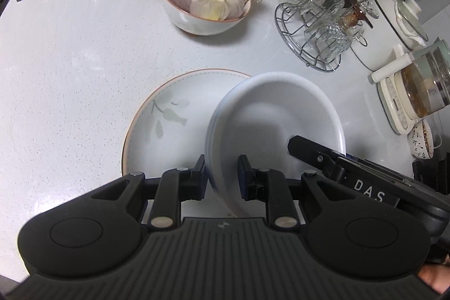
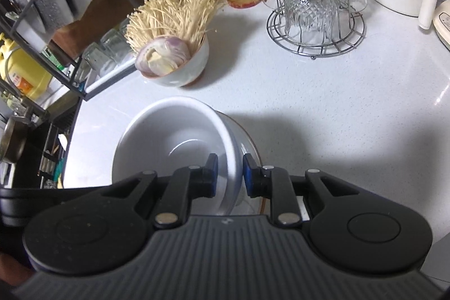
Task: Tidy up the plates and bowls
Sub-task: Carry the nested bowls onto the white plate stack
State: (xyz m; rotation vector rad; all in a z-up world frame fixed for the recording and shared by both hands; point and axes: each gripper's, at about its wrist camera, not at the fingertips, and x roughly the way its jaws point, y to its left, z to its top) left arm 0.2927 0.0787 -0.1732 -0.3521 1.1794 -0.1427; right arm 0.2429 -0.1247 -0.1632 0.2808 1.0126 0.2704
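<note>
Plain white ceramic bowl (image 1: 277, 114) tilted over the right part of a round pink-rimmed plate with a leaf print (image 1: 166, 114), gripped from both sides.
The left gripper (image 1: 222, 173) clenches the bowl's near-left rim; the right gripper (image 2: 230, 173) clenches its right rim. Farther off on the speckled white counter (image 1: 70, 52) stands a white bowl of sliced onion and enoki mushrooms (image 1: 206, 4).
</note>
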